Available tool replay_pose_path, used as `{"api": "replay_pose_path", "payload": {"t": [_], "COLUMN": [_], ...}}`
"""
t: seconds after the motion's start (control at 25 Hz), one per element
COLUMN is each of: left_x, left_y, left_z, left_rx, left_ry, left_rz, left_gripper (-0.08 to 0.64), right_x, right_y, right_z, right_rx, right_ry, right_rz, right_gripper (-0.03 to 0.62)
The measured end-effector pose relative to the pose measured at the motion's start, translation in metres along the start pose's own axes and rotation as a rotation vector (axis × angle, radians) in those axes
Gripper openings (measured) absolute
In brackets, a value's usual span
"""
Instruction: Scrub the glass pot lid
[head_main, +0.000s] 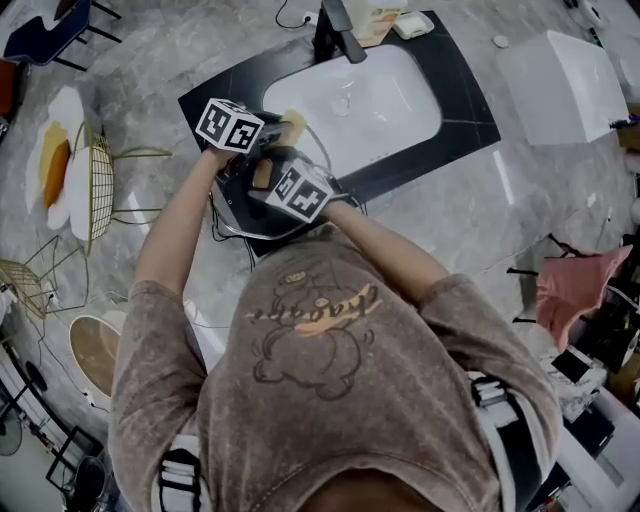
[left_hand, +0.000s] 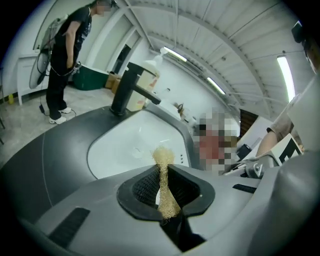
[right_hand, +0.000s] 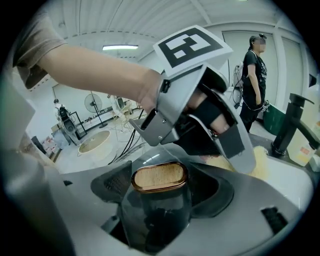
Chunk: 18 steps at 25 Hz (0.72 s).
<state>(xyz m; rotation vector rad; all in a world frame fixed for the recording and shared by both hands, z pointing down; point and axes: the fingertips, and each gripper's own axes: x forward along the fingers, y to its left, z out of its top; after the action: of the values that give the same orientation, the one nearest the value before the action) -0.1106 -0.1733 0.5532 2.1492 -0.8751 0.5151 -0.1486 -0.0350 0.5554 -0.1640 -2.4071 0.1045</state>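
The glass pot lid is held over the counter's left end, beside the sink. My right gripper is shut on its wood-topped knob, and the glass dome curves away behind it. My left gripper is shut on a thin yellowish loofah pad that stands edge-on between its jaws. In the head view the left gripper sits just above the right gripper, with the loofah pad at the lid's far edge. The right gripper view shows the left gripper's body right over the lid.
A white sink basin is set in a black counter, with a black faucet and a soap bottle behind it. A person stands beyond the sink. Wire chairs stand at the left, and cables trail on the floor.
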Motion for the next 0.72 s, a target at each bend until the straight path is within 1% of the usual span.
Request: {"api": "replay_pose_path", "payload": {"t": [0.12,0.2,0.28,0.36,0.48,0.72], "left_x": [0.014,0.019,0.023,0.024,0.025,0.021], "left_y": [-0.01,-0.013,-0.009,-0.004,-0.001,0.003], "left_z": [-0.007,-0.011,-0.015,-0.021,-0.024,-0.027], "left_rx": [-0.014,-0.031,-0.038,-0.026,0.028,0.176], "left_ry": [0.057,0.09,0.133,0.187,0.238,0.282], "left_rz": [-0.07,-0.091,-0.071,-0.041,-0.01,0.061], "left_gripper": [0.053,0.052,0.052,0.054,0.054,0.06], "right_x": [0.0,0.0,-0.001,-0.001,-0.001,0.0], "right_y": [0.002,0.0,0.0,0.0,0.001,-0.001], "right_z": [0.0,0.0,0.0,-0.001,-0.002,-0.002], "right_rx": [-0.004,-0.012,-0.006,0.001,0.001,-0.012], "right_ry": [0.0,-0.003,-0.003,-0.002,-0.001,-0.005], "right_rz": [-0.001,-0.004,-0.004,-0.003,-0.002,-0.01], "right_gripper": [0.35,0.35,0.35,0.35,0.35,0.35]}}
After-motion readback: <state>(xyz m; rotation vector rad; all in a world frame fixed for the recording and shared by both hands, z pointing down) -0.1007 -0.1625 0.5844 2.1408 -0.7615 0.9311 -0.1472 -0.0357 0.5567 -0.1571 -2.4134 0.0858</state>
